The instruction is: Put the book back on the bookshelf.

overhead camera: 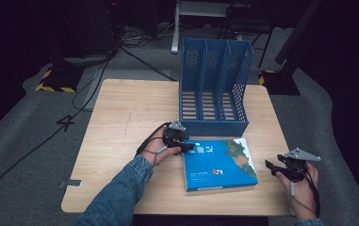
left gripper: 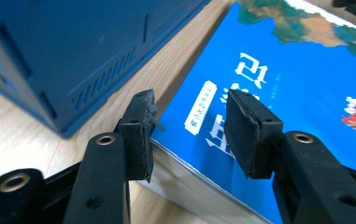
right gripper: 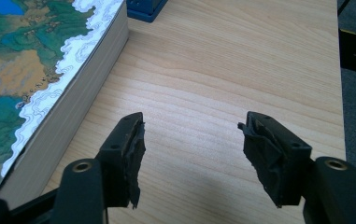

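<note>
A thick blue book [overhead camera: 219,165] with a map-like cover lies flat on the wooden table [overhead camera: 120,122], just in front of a blue file rack [overhead camera: 215,89]. My left gripper [overhead camera: 190,147] is at the book's near-left corner. In the left gripper view its jaws [left gripper: 189,133] straddle that corner of the book [left gripper: 278,79]: one pad sits beside the edge and the other over the cover, with a gap showing at both. My right gripper [overhead camera: 269,167] stands open to the right of the book. Its jaws [right gripper: 189,149] hang over bare wood beside the book's page edge [right gripper: 73,107].
The rack [left gripper: 73,56] has three upright slots and stands close behind the book. The table's right edge [right gripper: 341,93] is near my right gripper. Cables and stands lie on the grey floor [overhead camera: 26,122] around the table.
</note>
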Motion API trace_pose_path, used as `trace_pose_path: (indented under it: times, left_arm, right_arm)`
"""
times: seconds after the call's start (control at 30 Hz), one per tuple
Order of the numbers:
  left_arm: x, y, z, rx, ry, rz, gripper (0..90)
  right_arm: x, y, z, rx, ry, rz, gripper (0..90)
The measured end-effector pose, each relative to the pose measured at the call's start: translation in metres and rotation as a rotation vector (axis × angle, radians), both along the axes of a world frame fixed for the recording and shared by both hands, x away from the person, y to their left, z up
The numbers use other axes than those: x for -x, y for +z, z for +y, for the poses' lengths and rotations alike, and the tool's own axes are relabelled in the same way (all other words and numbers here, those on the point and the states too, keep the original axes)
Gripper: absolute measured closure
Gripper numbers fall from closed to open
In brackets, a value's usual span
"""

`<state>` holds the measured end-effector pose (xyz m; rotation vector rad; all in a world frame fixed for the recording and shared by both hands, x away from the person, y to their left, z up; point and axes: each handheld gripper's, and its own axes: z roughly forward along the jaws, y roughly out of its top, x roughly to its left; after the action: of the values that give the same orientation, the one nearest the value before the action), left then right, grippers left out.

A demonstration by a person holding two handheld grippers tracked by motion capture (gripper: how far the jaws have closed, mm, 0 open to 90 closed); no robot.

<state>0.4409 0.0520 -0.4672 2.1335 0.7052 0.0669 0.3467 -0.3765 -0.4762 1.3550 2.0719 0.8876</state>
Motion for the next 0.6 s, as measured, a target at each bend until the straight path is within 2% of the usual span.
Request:
trace_pose_path:
  times: [0.1,0.2,0.33,0.4,0.53,0.57,0.6]
  left_arm:
    - [0.005,0.007,0.0,0.01,-0.025,-0.044,53.5]
    - [0.009,0.013,0.001,0.04,-0.053,-0.075,56.4]
    - [0.012,0.018,0.002,0.098,-0.08,-0.077,59.7]
    - [0.012,0.016,0.003,0.099,-0.068,-0.055,60.1]
    - [0.007,-0.001,0.006,0.012,0.01,0.045,58.1]
    - [0.007,-0.004,0.006,0.006,0.024,0.079,56.5]
    - [0.006,-0.005,0.007,0.004,0.028,0.092,54.4]
  right_arm:
    - [0.0,0.001,0.0,0.003,-0.002,-0.005,39.5]
    - [0.0,0.001,0.001,0.007,-0.001,-0.009,39.5]
    - [0.0,0.001,0.003,0.011,0.006,-0.01,39.5]
    - [0.0,0.001,0.003,0.012,0.01,-0.012,39.5]
    - [0.001,0.001,0.004,0.013,0.016,-0.01,39.4]
    - [0.001,0.001,0.003,0.013,0.016,-0.009,39.4]
    - [0.001,0.001,0.003,0.013,0.013,-0.007,39.3]
